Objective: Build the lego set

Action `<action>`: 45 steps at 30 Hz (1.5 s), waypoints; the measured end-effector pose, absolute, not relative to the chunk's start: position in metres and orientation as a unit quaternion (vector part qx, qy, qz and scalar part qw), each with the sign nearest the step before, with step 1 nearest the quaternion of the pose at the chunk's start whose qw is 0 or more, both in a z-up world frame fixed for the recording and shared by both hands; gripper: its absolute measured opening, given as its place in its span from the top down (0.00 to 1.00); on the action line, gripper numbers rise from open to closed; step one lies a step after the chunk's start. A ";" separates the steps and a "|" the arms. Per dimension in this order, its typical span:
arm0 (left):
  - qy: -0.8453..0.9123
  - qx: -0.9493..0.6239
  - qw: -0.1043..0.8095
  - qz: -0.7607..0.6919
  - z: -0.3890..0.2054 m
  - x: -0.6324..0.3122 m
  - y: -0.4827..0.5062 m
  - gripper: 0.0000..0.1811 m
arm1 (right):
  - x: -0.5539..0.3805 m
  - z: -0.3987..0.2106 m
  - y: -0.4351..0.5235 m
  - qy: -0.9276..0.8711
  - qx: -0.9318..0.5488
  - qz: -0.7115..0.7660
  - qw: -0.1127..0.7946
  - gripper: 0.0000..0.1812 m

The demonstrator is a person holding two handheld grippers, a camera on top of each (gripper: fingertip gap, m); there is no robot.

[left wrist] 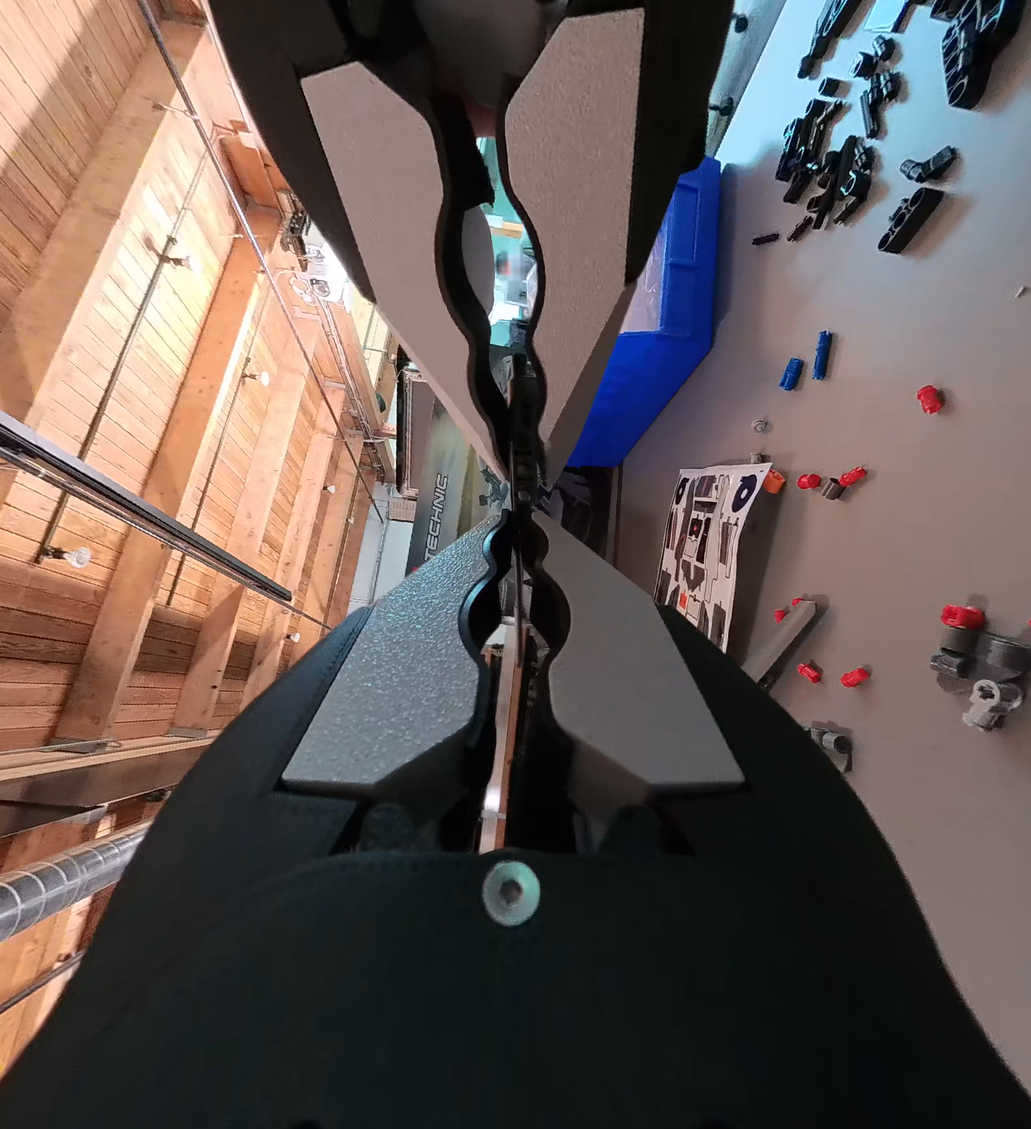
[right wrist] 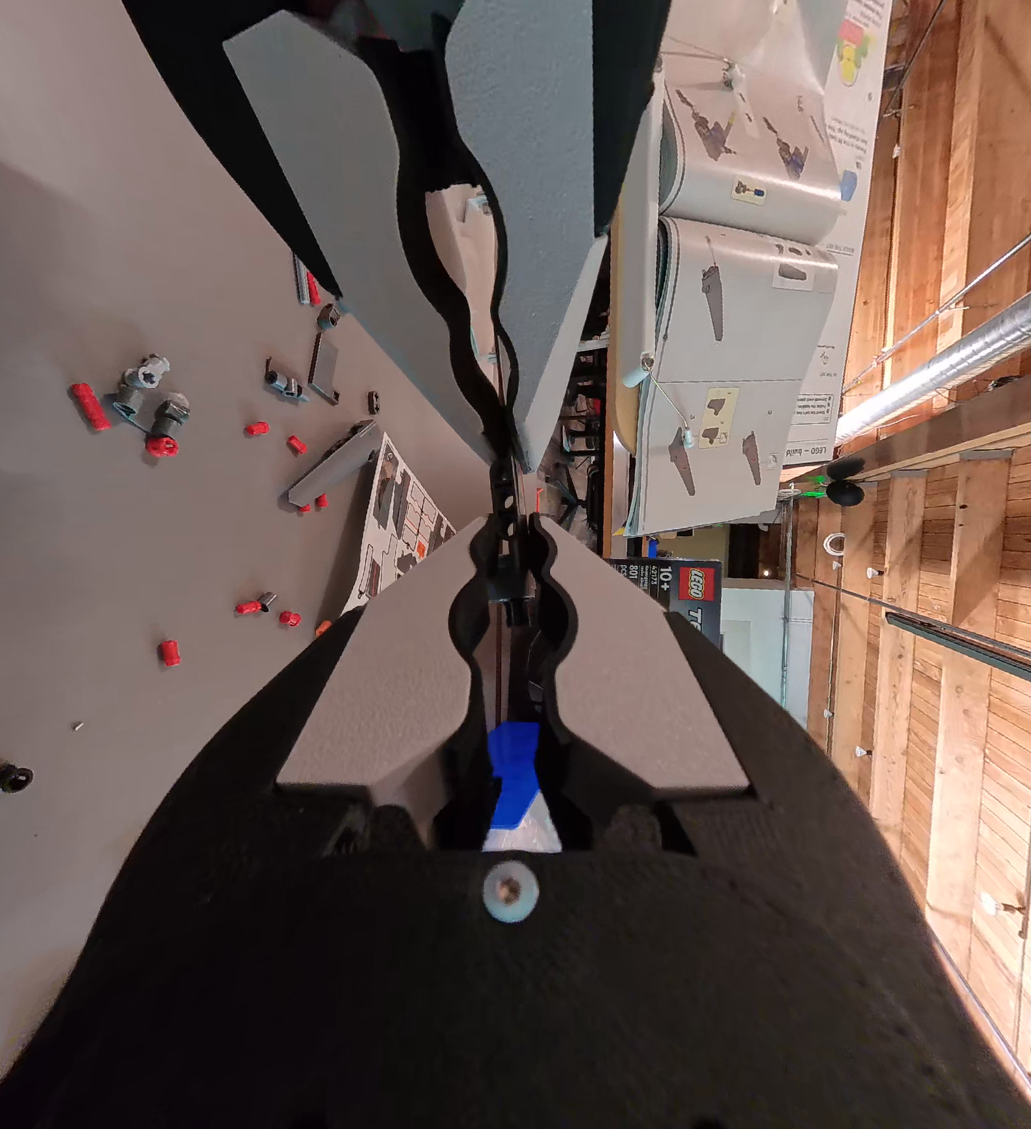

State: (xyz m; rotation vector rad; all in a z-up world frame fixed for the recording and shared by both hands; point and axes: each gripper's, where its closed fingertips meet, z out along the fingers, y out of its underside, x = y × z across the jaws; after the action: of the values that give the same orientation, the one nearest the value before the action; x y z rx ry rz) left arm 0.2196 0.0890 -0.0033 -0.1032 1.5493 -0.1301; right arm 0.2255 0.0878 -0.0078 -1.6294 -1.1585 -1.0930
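Observation:
My two grippers meet tip to tip in the air above the grey table [left wrist: 928,550]. My right gripper [right wrist: 510,530] is shut on a thin black beam with holes [right wrist: 502,495], which sticks out past its fingertips. A dark grey part with a black pin [right wrist: 510,586] sits deeper in its jaws. In the left wrist view the right gripper [left wrist: 525,473] comes in from the top with the black beam [left wrist: 523,452] between its fingers. My left gripper [left wrist: 519,526] is shut, its tips right at the beam's free end. It also shows in the right wrist view [right wrist: 507,455].
Red pins [left wrist: 930,400], blue pins [left wrist: 791,374], black parts [left wrist: 824,165] and grey connectors [left wrist: 989,660] lie scattered on the table. A sticker sheet [left wrist: 708,550], a blue bin [left wrist: 672,342], an open instruction booklet [right wrist: 739,379] and the set's box [right wrist: 693,586] stand beyond. The tips of both grippers are at nearly the same place.

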 end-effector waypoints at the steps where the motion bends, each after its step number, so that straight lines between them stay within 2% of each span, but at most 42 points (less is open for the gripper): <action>1: 0.698 -0.044 0.713 -0.061 -0.003 0.219 0.088 1.00 | 0.225 -0.008 0.088 -0.462 -0.651 -0.434 0.419 0.97; 4: 0.673 -0.034 0.736 -0.063 0.007 0.217 0.085 0.94 | 0.226 -0.006 0.086 -0.461 -0.655 -0.426 0.421 0.98; 13: 0.702 0.002 0.712 -0.022 -0.010 0.217 0.082 1.00 | 0.226 -0.017 0.084 -0.481 -0.654 -0.429 0.396 0.97; 17: 0.705 -0.013 0.708 -0.029 -0.008 0.217 0.083 1.00 | 0.223 -0.012 0.085 -0.457 -0.655 -0.416 0.435 0.95; 20: 0.715 -0.020 0.697 -0.042 -0.014 0.218 0.081 1.00 | 0.212 -0.011 0.081 -0.471 -0.642 -0.405 0.449 0.90; 25: 0.726 -0.040 0.682 -0.073 -0.014 0.217 0.080 1.00 | 0.209 -0.017 0.080 -0.485 -0.638 -0.406 0.439 0.97; 31: 0.732 -0.074 0.668 -0.110 -0.011 0.217 0.081 1.00 | 0.204 -0.011 0.081 -0.478 -0.612 -0.432 0.459 0.95; 34: 0.741 -0.085 0.655 -0.121 -0.016 0.217 0.080 1.00 | 0.203 -0.016 0.080 -0.490 -0.600 -0.454 0.441 0.98; 42: 0.729 -0.082 0.667 -0.130 -0.009 0.216 0.078 1.00 | 0.203 -0.009 0.078 -0.458 -0.616 -0.422 0.483 0.97; 43: 0.726 -0.082 0.670 -0.131 -0.007 0.215 0.078 1.00 | 0.205 -0.006 0.078 -0.448 -0.617 -0.422 0.491 0.97; 45: 0.727 -0.079 0.672 -0.121 -0.007 0.215 0.080 1.00 | 0.214 -0.010 0.078 -0.441 -0.625 -0.436 0.474 0.84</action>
State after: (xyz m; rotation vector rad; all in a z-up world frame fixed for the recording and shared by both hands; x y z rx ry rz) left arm 0.2153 0.0801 -0.0069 -0.1771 1.6363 -0.2736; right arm 0.2144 0.0776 -0.0101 -1.5285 -1.0782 -1.0664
